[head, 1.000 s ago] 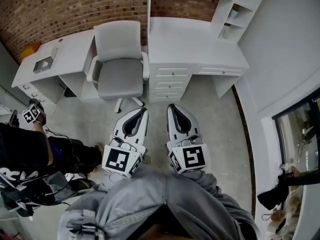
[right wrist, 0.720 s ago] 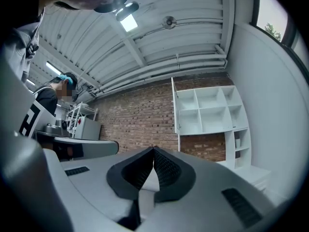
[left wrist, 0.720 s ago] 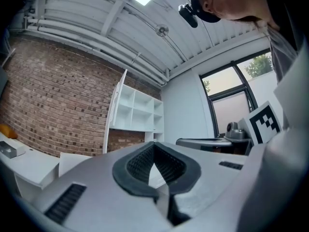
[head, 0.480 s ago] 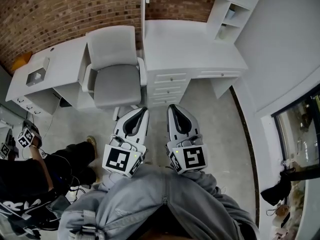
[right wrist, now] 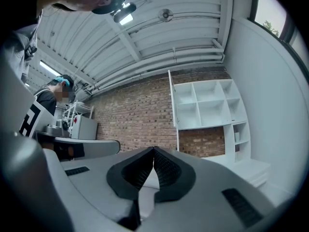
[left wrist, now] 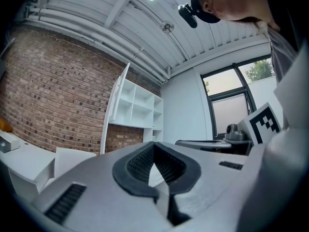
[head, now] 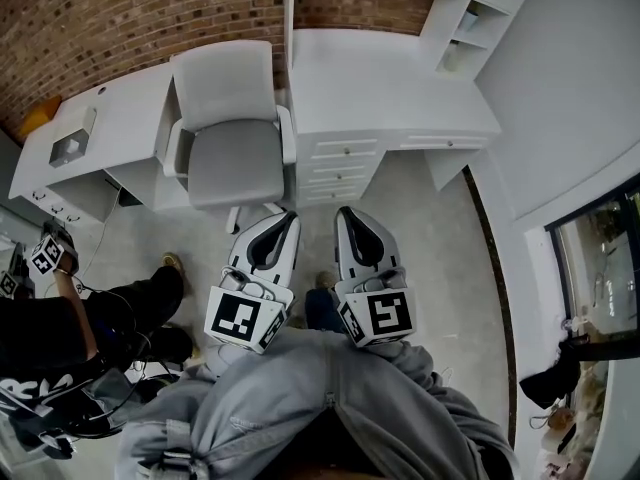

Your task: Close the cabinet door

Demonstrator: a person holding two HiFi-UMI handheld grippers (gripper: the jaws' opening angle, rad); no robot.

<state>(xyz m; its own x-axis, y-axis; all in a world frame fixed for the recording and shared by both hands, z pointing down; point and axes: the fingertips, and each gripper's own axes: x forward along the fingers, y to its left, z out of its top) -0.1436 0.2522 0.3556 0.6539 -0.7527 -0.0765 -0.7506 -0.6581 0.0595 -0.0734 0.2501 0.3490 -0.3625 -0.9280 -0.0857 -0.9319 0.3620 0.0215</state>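
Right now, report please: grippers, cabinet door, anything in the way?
Shut and empty: left gripper, right gripper. Far ahead, door open, not yet reached. In front: chair left, desk below the door.

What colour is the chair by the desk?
The chair is light grey, seen best in the head view.

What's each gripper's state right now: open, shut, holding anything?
Left gripper: shut, jaw tips together, nothing between them.
Right gripper: shut, jaw tips together, holding nothing.
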